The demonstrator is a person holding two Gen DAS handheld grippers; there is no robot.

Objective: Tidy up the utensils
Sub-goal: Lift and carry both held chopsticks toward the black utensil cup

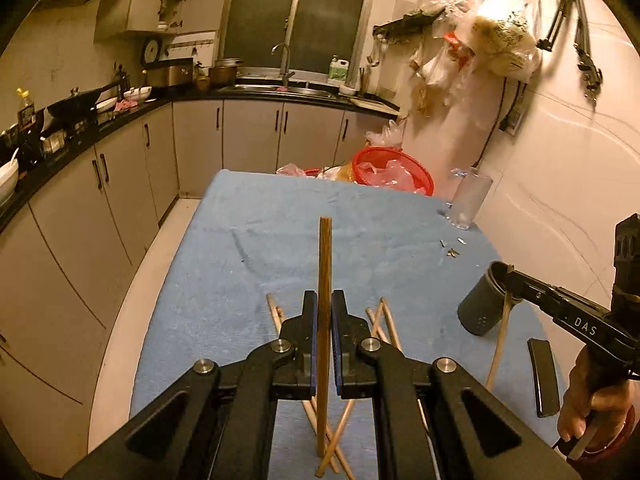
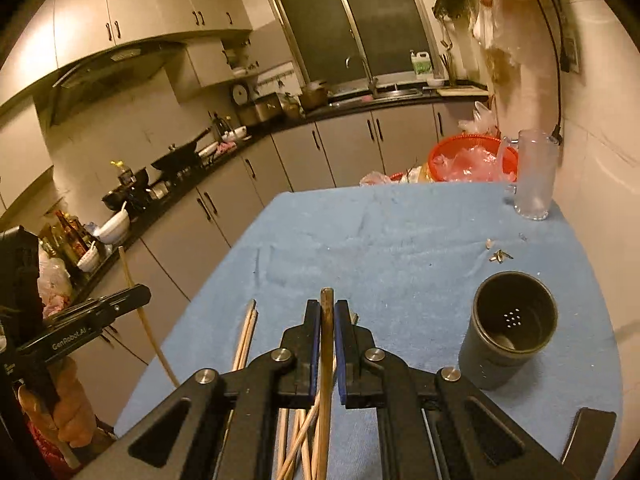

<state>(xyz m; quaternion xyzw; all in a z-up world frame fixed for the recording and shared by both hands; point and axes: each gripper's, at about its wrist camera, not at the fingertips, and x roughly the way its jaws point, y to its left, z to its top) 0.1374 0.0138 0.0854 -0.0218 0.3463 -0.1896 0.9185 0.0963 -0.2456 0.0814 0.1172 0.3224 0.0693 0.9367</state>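
Chopsticks are being pinched, one in each gripper (image 1: 324, 300), (image 2: 327, 308), long axes running up through the pressed fingers, while the dark holder cup (image 2: 514, 332) is standing open-mouthed just right of the right gripper, the nearer one.

The middle of the tabletop (image 2: 400, 248) is left bare. Passage is blocked near by scattered chopsticks (image 2: 248, 332), right by a holder (image 2: 508, 344), far right by a glass mug (image 2: 534, 176).
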